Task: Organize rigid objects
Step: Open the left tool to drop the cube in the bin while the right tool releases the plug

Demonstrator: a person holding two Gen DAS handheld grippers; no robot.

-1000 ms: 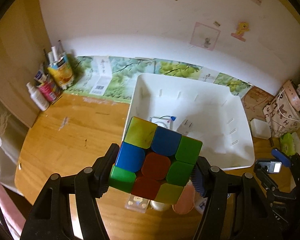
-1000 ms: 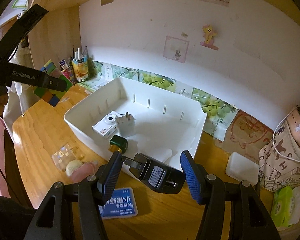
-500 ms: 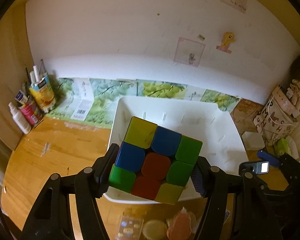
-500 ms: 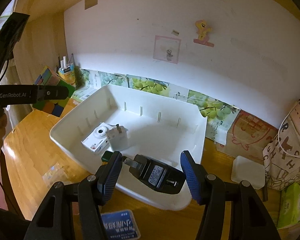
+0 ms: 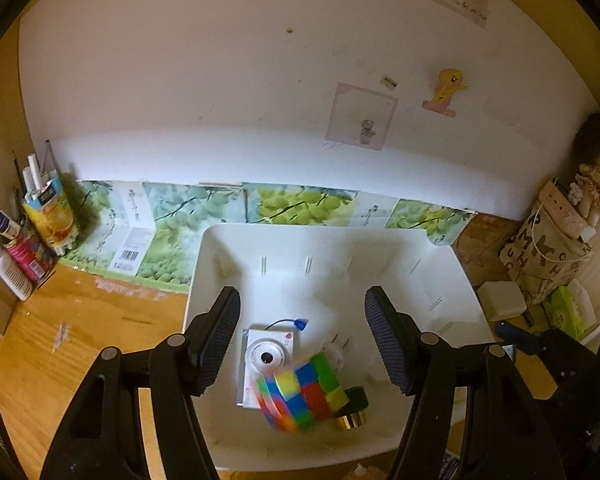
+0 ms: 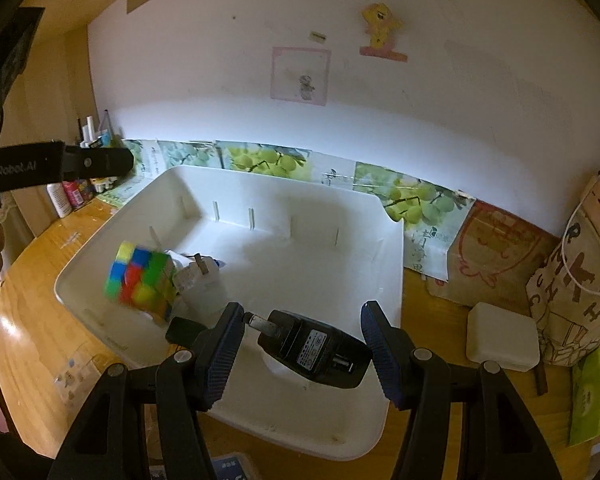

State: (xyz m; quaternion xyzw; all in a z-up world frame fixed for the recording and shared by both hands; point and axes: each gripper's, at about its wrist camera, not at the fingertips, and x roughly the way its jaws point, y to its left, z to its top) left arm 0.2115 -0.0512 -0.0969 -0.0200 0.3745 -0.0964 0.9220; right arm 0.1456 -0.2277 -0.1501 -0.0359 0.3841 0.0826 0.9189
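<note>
A colourful puzzle cube [image 5: 302,396] is blurred inside the white bin [image 5: 320,236], beside a white toy camera [image 5: 266,354] and a small black-and-gold item [image 5: 352,408]. My left gripper [image 5: 302,344] is open and empty above the bin. The cube [image 6: 142,282] also shows in the right wrist view at the bin's [image 6: 392,272] near left, next to a white plug [image 6: 198,276]. My right gripper [image 6: 302,344] holds a black power adapter [image 6: 314,354] over the bin's near edge; its jaws stand wide, the right pad touching the adapter.
Bottles and a pen cup [image 5: 40,224] stand at the back left. A patterned bag [image 6: 580,280], a white box [image 6: 502,338] and green tissues [image 6: 596,396] sit at the right. Small items [image 6: 74,372] lie on the wooden desk in front of the bin.
My left gripper has opened and let go of the cube, which has dropped into the bin. Both grippers have moved forward over the bin; the right still carries the adapter.
</note>
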